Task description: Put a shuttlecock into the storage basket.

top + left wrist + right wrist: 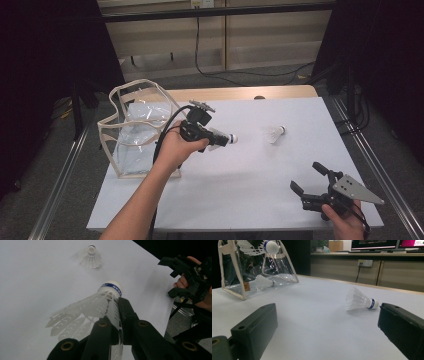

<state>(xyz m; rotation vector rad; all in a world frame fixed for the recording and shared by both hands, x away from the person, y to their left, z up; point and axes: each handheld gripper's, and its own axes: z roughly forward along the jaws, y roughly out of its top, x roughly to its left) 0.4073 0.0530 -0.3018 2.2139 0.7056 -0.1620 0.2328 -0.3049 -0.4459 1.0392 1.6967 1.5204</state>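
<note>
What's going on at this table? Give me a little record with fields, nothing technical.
Work in hand: putting shuttlecocks into a clear bag
Left gripper: shut on a shuttlecock by its feathers, held above the table beside the bag
Right gripper: jaws open, holding nothing, near the table's front right corner
Loose shuttlecock: lying on its side on the white table
Bag: stands at the table's left, one shuttlecock seen inside

blue band on held shuttlecock (pixel 109 289), white lettering, partly legible "EAK"
</note>
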